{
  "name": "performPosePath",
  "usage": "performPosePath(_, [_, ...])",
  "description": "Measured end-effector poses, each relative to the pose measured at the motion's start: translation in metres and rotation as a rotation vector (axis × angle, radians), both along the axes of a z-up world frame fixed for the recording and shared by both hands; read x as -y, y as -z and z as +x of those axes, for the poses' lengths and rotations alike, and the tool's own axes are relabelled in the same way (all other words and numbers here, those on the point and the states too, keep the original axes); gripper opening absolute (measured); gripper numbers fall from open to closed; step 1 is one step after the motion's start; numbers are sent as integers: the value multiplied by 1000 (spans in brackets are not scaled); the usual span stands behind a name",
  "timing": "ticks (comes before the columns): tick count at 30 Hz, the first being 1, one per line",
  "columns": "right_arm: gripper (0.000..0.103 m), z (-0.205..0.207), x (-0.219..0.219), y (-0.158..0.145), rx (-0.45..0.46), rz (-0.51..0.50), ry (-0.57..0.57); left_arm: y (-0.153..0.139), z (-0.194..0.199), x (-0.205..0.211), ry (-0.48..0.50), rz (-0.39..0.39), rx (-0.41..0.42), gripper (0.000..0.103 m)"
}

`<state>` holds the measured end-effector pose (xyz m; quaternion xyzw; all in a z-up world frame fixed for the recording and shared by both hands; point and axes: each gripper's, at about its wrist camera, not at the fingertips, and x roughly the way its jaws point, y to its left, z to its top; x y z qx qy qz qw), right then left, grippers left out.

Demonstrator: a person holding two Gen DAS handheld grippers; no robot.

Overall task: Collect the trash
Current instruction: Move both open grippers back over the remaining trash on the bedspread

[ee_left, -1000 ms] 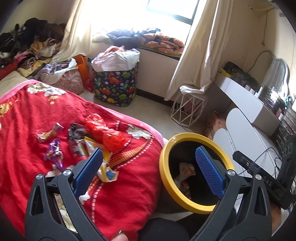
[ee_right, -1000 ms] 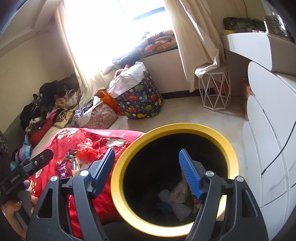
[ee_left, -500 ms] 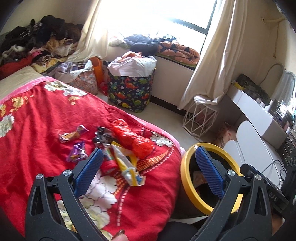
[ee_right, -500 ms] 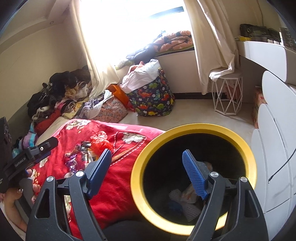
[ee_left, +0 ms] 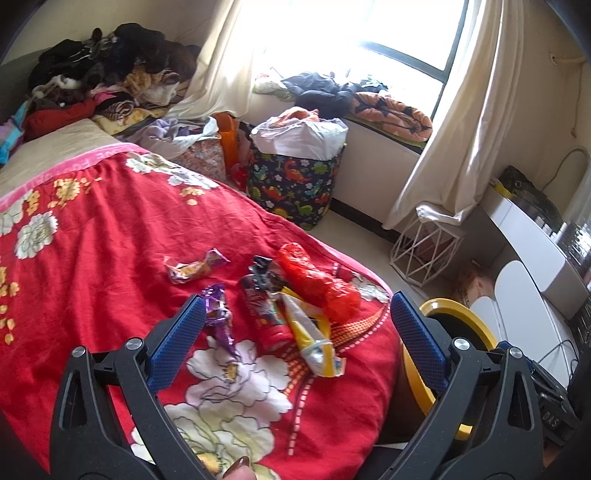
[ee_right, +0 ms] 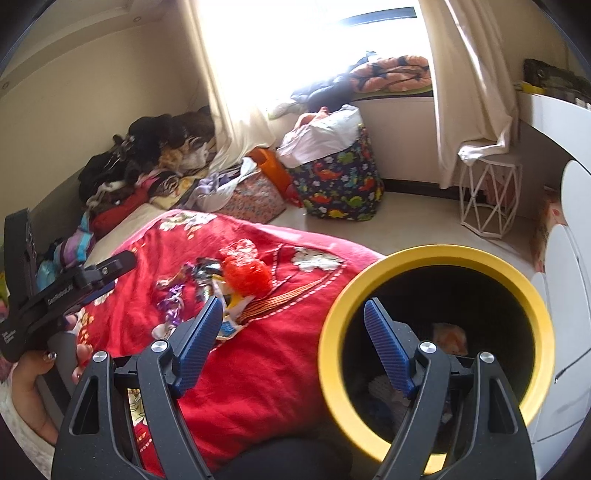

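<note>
**Wrappers on bed, both grippers empty**

Left gripper [ee_left: 295, 332]: jaws spread wide, nothing between them, above the red blanket [ee_left: 110, 258]. Loose wrappers [ee_left: 291, 306] lie clustered on the blanket near its edge, with a red plastic bag [ee_left: 317, 284] among them. Right gripper [ee_right: 295, 343]: jaws apart, empty. The yellow-rimmed bin [ee_right: 436, 254] stands just beside the bed, some trash inside

Sunlight floods a curtained window [ee_left: 402, 33] above a cluttered sill. A dinosaur-print bag [ee_left: 295, 181] (stuffed full) sits on the pale floor [ee_right: 417, 221] near a white wire stool [ee_left: 424, 254].
</note>
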<state>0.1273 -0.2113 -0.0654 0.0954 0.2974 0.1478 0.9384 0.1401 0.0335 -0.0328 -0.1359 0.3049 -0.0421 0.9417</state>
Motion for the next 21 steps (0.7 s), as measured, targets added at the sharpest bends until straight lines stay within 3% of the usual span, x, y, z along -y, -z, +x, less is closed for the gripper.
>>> performPosePath(15, [76,38,-48,13,-43,-54,-112,23,7,-37,-71,-3,-58,92])
performPosePath(21, [76,59,-60,21,-64,-64,-141,42,15,-46,-75,-24,-114,81])
